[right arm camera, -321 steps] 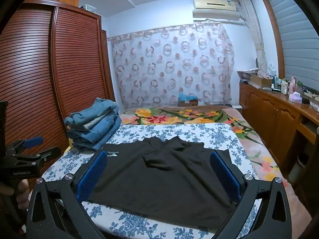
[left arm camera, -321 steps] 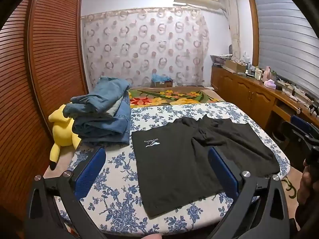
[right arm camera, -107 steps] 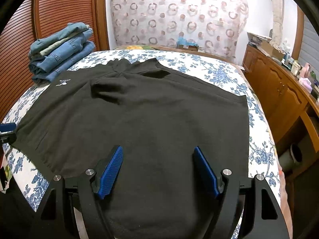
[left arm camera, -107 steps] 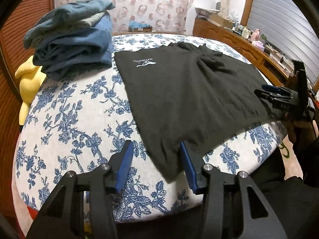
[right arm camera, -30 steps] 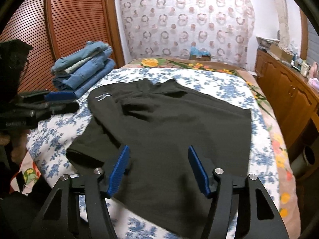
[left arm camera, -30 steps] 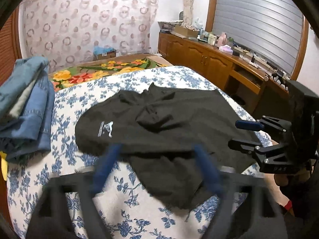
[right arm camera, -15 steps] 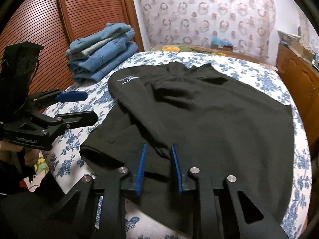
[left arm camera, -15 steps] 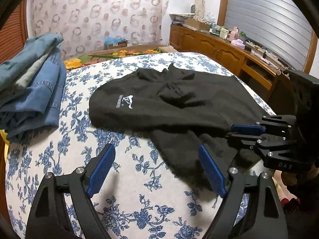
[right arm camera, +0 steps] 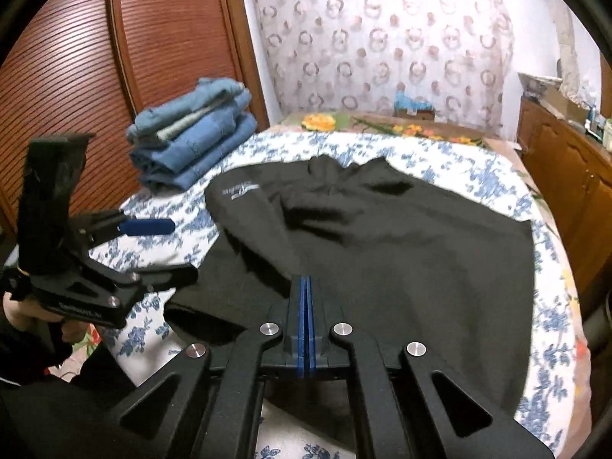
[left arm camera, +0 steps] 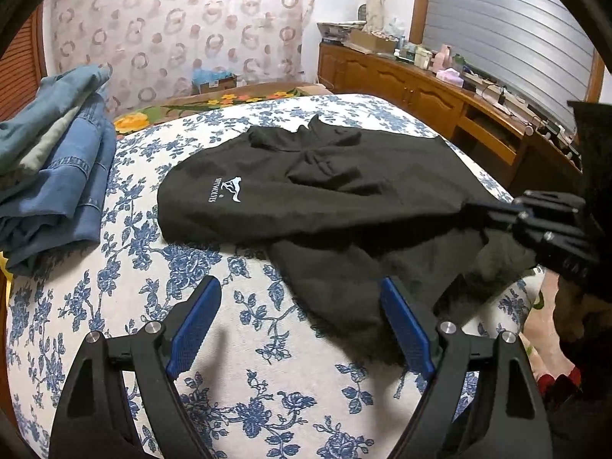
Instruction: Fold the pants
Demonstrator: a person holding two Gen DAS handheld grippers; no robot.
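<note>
My right gripper (right arm camera: 305, 287) has its fingers pinched tight on a fold of the black pants (right arm camera: 401, 252), near the front edge. The pants lie rumpled across the floral bed (left arm camera: 237, 329), with one leg doubled over. My left gripper (left arm camera: 296, 321) hangs wide open over the bed with nothing in it, right finger at the cloth's edge. Stack of jeans (left arm camera: 49, 176) sits off to the left.

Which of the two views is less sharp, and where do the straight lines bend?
Right wrist view: softer, the logo on the black pants smeared and the jeans blurred; wardrobe slats bow. Left wrist view: sharper, logo readable; the bed edge curves, corners vignetted black.
</note>
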